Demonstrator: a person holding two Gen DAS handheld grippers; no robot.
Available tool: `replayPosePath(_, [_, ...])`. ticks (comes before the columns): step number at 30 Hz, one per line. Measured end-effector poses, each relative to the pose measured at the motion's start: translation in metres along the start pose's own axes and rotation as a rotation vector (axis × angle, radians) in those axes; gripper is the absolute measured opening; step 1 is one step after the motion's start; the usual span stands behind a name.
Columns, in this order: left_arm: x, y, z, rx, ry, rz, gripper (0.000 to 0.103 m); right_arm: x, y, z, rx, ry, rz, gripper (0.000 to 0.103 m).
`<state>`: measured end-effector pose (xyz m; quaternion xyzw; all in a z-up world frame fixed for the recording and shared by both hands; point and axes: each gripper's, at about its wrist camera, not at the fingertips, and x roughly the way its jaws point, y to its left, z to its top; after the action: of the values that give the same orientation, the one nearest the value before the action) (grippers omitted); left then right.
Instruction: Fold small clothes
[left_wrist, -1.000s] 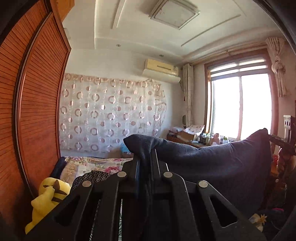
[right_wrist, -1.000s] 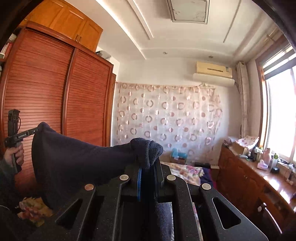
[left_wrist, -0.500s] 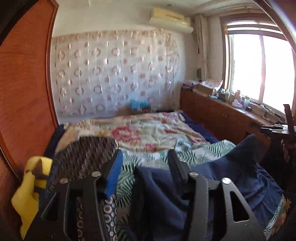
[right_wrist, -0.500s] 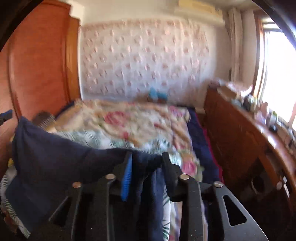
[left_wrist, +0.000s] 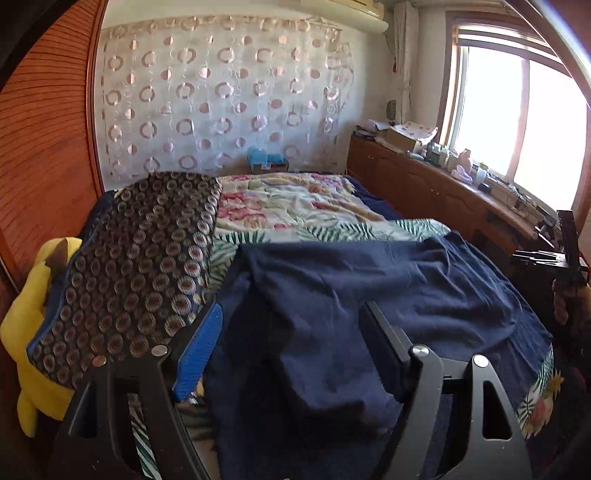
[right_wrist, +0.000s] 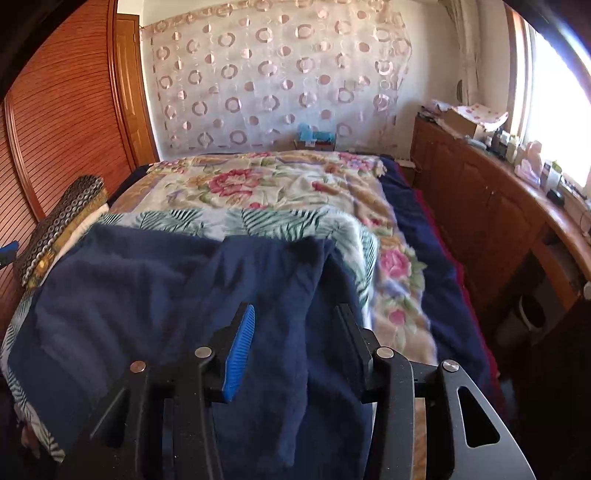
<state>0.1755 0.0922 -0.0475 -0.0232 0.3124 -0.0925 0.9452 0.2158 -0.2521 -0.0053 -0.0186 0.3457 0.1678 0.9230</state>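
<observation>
A navy blue garment (left_wrist: 388, 288) lies spread flat across the near end of the bed; it also shows in the right wrist view (right_wrist: 155, 295). My left gripper (left_wrist: 291, 314) is open, its jaws wide apart over the garment's left edge, holding nothing. My right gripper (right_wrist: 295, 314) is open over the garment's right edge, where the cloth hangs down over the bed's near side. The right gripper also shows at the far right of the left wrist view (left_wrist: 565, 254).
The bed (right_wrist: 280, 184) carries a floral and leaf-print cover. A dark circle-patterned cloth (left_wrist: 140, 251) lies on the left, over a yellow plush toy (left_wrist: 33, 302). A wooden wardrobe (left_wrist: 40, 147) stands left, a cluttered wooden cabinet (right_wrist: 509, 206) under the window right.
Both grippers held the garment's corners up in the air a second ago. They lowered it onto the bed, let go and opened wide; the garment now lies flat.
</observation>
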Motion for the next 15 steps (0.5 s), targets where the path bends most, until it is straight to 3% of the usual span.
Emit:
replayPosePath(5, [0.013,-0.013,-0.025,0.031,0.080,-0.018,0.077,0.000,0.001,-0.025,0.010,0.062,0.019,0.047])
replayPosePath(8, [0.021,-0.018,-0.036,0.036,0.123,-0.025,0.077,0.006,0.001,-0.033,-0.009,0.098,0.007,0.054])
replayPosePath(15, [0.037,-0.015,-0.055,0.009,0.197,-0.014,0.077,0.011,-0.006,-0.018,0.036,0.103,-0.013,0.055])
